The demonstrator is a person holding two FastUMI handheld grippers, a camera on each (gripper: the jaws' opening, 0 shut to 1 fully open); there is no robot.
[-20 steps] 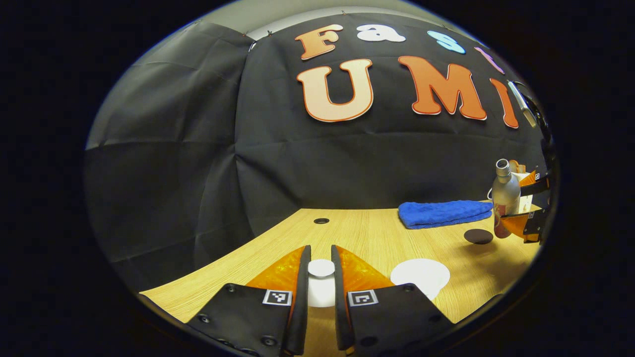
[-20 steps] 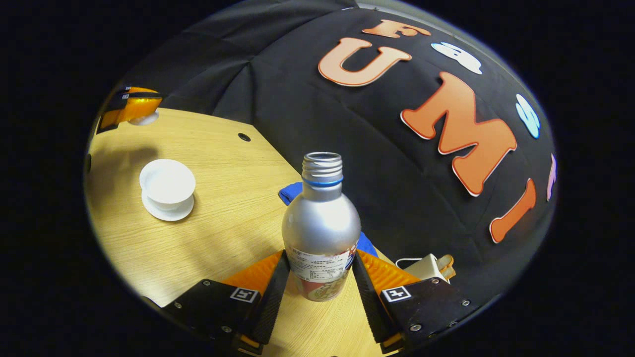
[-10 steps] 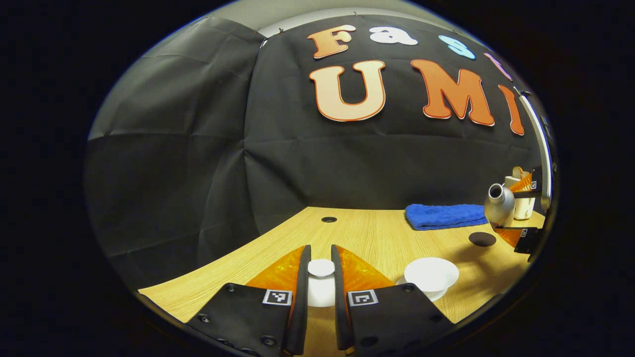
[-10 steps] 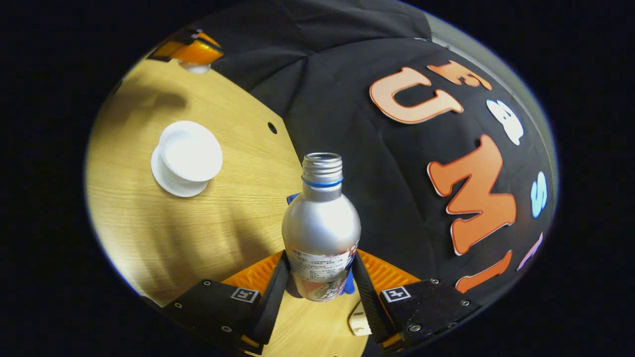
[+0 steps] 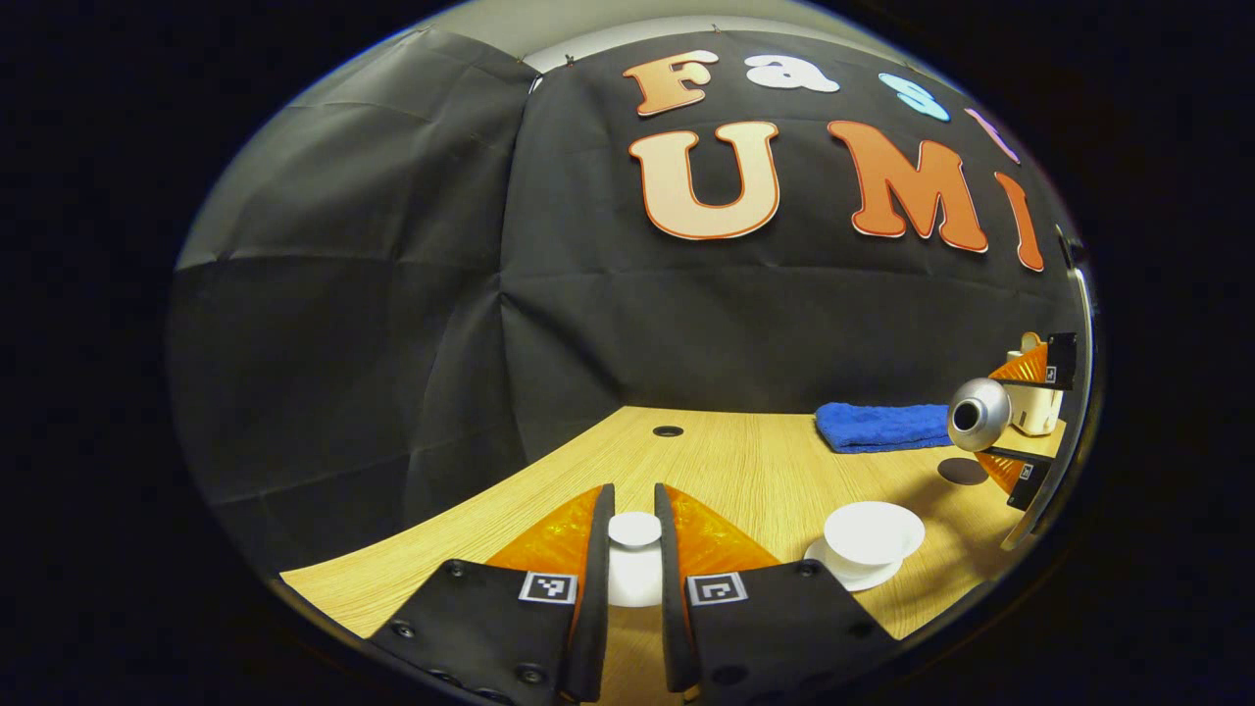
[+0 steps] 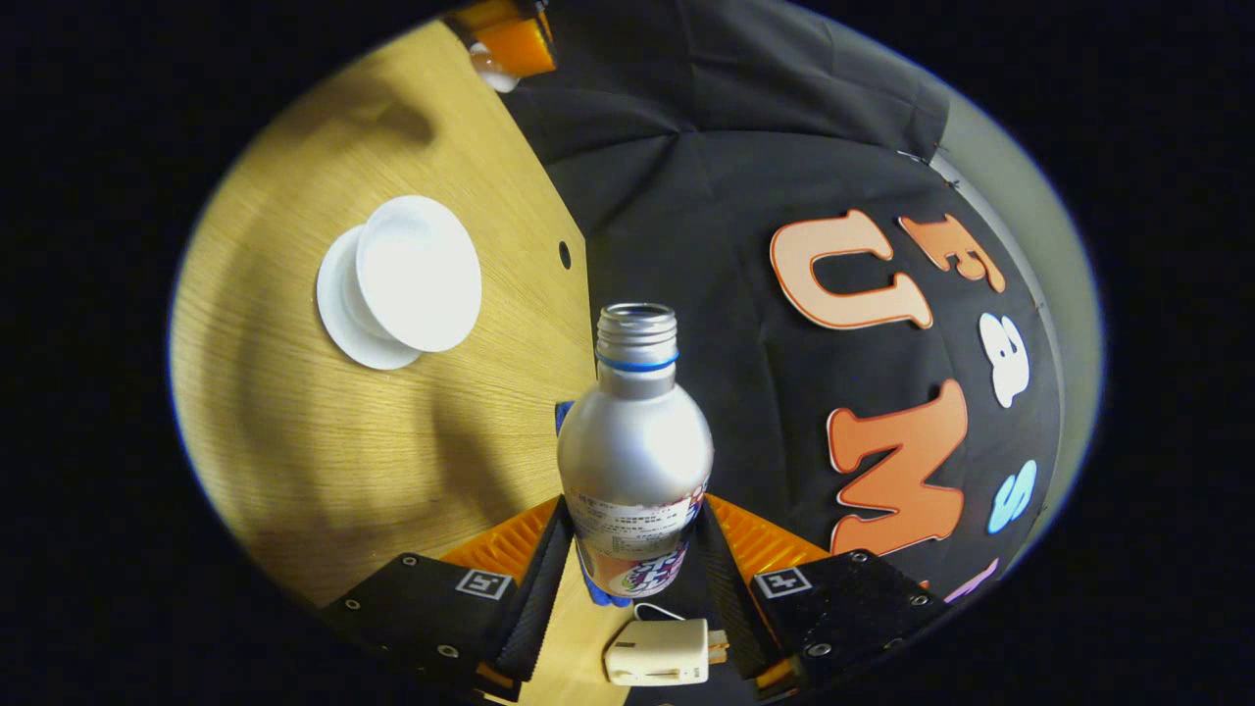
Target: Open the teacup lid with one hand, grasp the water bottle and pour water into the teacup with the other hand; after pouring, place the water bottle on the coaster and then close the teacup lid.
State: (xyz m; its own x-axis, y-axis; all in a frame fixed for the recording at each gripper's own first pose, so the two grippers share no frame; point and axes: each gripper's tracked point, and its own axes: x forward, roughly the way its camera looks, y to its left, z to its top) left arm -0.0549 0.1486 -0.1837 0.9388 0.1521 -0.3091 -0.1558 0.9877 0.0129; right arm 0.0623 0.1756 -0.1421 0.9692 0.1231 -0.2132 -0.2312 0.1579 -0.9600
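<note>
My left gripper (image 5: 634, 515) is shut on the knob of the white teacup lid (image 5: 634, 530) and holds it above the wooden table (image 5: 745, 471). The open white teacup (image 5: 873, 532) stands on its saucer (image 5: 855, 579) to the right of that gripper. In the right gripper view my right gripper (image 6: 635, 510) is shut on the uncapped silver water bottle (image 6: 635, 451). The bottle (image 5: 978, 415) is tipped far over, its mouth pointing toward the teacup (image 6: 417, 275) but still off to one side of it. The dark round coaster (image 5: 961, 471) lies under the bottle.
A folded blue towel (image 5: 882, 427) lies at the back of the table next to a small white object (image 5: 1034, 410). A round hole (image 5: 668, 431) sits in the tabletop near the black cloth wall. The left gripper (image 6: 510, 44) shows far off beyond the teacup.
The right gripper has rolled the bottle from upright to strongly tilted and brought it nearer the teacup. The left gripper keeps the lid and has drifted slightly left.
</note>
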